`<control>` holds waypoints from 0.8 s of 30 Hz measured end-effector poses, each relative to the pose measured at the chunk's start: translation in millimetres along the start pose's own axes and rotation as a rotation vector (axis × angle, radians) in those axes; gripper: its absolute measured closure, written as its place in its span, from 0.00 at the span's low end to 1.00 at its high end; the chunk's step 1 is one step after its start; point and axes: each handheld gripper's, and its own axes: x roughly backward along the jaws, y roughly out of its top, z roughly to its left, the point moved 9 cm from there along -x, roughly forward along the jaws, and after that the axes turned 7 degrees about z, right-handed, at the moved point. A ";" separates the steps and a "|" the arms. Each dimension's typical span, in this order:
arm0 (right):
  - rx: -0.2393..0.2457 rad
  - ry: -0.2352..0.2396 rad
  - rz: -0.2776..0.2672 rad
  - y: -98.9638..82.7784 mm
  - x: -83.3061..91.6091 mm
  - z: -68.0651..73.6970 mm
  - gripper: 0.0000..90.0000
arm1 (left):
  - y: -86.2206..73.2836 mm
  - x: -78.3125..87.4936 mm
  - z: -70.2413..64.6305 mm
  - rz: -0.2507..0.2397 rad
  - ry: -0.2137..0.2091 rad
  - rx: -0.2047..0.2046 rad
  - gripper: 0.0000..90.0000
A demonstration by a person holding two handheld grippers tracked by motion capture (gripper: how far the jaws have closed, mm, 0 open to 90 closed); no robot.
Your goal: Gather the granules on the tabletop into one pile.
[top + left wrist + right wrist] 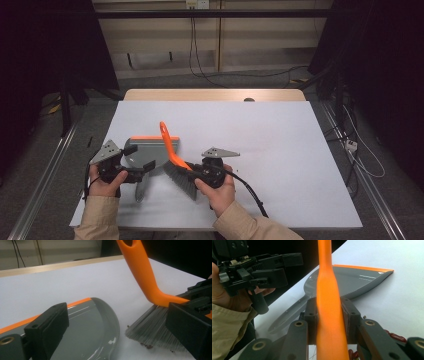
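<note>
Right gripper (196,170), low centre of the high view, is clamped on the orange brush (172,155); in the right gripper view both pads press the handle flat between them, so the bristles stay angled down at the table (280,150).

Grey dustpan (150,152) lies flat just left of the brush, orange lip away from me, open mouth turned to the bristles, ready to catch sweepings.

Left gripper (137,172) sits over the dustpan's handle; its jaws stand apart, and I cannot tell whether they touch it. Dark crumbs (147,346) sit under the bristle tips, lower right of the left gripper view.
</note>
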 end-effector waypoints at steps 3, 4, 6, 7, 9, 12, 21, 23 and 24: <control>0.005 -0.006 0.011 -1.7 -4.6 0.2 0.79 | 0.2 0.6 0.1 -0.001 -0.001 -0.002 0.06; 0.001 -0.002 0.014 -2.5 -6.5 0.6 0.79 | 0.2 0.8 0.4 -0.001 -0.001 -0.003 0.06; -0.011 -0.002 0.022 -4.6 -9.5 0.5 0.79 | 0.2 1.1 0.7 0.000 0.000 -0.004 0.06; -0.015 0.001 0.022 -5.1 -10.9 0.4 0.79 | 0.3 1.0 0.8 -0.001 -0.001 -0.004 0.06; -0.022 -0.001 0.021 -5.6 -13.3 0.3 0.79 | 0.2 1.0 0.9 -0.001 -0.001 -0.005 0.05; -0.029 -0.002 0.028 -6.9 -16.9 -0.5 0.79 | -0.1 0.9 1.2 0.001 0.000 -0.003 0.06; -0.039 -0.063 0.041 -6.3 -20.4 -15.7 0.79 | 0.3 1.5 1.7 0.000 0.004 -0.003 0.06; -0.048 -0.082 0.050 -6.5 -20.4 -20.4 0.79 | 0.6 1.6 1.7 -0.003 0.004 -0.002 0.06; -0.056 -0.090 0.057 -6.9 -19.9 -22.2 0.79 | 0.7 1.6 1.7 -0.004 0.004 0.001 0.06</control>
